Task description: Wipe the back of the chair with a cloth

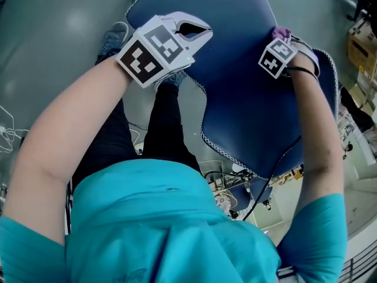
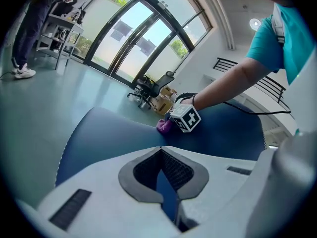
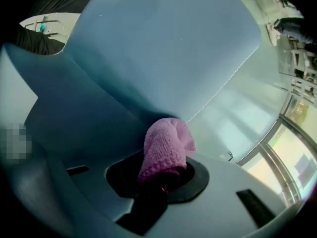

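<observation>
The dark blue chair back (image 1: 235, 69) with white stitched edging fills the middle of the head view. My right gripper (image 1: 287, 40) is shut on a pink knitted cloth (image 3: 166, 143) and presses it against the upper right part of the blue surface (image 3: 163, 48). The cloth (image 2: 163, 126) also shows in the left gripper view, beside the right gripper's marker cube (image 2: 184, 117). My left gripper (image 1: 197, 31) lies over the chair back's left edge. Its jaws (image 2: 159, 148) meet at the tips with nothing between them, and blue padding (image 2: 109, 133) shows behind.
Below the chair back lie cables and the chair's base (image 1: 235, 184). My own legs and a shoe (image 1: 115, 37) stand at its left. Across the room are a black office chair (image 2: 148, 88), cardboard boxes (image 2: 163, 104), glass doors and a standing person (image 2: 25, 33).
</observation>
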Available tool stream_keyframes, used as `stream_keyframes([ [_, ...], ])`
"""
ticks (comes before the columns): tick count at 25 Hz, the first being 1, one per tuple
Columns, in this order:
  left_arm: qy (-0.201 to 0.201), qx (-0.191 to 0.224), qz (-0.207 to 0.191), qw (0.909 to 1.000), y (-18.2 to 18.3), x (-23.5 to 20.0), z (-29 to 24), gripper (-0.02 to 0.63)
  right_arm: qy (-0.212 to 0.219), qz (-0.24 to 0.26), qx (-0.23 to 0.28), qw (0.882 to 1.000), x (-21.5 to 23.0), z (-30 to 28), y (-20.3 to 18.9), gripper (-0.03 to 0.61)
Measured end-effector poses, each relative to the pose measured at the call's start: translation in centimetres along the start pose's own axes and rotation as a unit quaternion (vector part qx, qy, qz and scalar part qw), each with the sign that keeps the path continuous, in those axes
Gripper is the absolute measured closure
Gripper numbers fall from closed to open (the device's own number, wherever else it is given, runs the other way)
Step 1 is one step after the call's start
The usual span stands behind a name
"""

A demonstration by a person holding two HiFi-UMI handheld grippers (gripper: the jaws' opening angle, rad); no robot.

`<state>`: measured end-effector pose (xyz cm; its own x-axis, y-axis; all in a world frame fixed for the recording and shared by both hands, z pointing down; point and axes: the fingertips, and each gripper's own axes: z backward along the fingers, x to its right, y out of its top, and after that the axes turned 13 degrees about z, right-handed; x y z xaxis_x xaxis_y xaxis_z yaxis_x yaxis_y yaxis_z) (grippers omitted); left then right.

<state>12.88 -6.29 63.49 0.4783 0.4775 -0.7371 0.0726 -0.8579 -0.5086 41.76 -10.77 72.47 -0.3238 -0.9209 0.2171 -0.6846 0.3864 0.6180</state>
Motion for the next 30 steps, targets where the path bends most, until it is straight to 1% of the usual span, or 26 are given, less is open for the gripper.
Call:
stream_keyframes([
  [4, -0.006, 0.001, -0.002, 1.0000, 0.4, 0.6, -0.6, 0.611, 0.031, -0.016, 0.005, 0.999, -0.4, -0.2, 0.6, 0.499],
  [7, -0.010, 0.003, -0.003, 0.9999, 0.9, 0.8, -0.8, 0.611, 0.043, -0.017, 0.010, 0.999, -0.6, -0.1, 1.2, 0.499],
  [12, -0.009, 0.002, -0.002, 1.0000, 0.4, 0.7, -0.8, 0.611, 0.046, -0.019, 0.013, 0.999, -1.1, -0.1, 1.8, 0.499],
  [16, -0.011, 0.002, -0.002, 0.9999, 0.2, 0.9, -0.9, 0.611, 0.059, -0.027, 0.026, 0.998, -1.7, 0.2, 2.4, 0.499],
  [24, -0.014, 0.005, -0.006, 0.9999, 0.3, 1.3, -0.4, 0.611, 0.071, -0.018, 0.042, 0.996, -3.5, 1.3, 4.4, 0.499],
  [30, -0.014, 0.006, -0.007, 0.9999, 0.1, 1.6, 0.0, 0.611, 0.076, -0.015, 0.045, 0.996, -4.2, 1.7, 4.9, 0.499],
])
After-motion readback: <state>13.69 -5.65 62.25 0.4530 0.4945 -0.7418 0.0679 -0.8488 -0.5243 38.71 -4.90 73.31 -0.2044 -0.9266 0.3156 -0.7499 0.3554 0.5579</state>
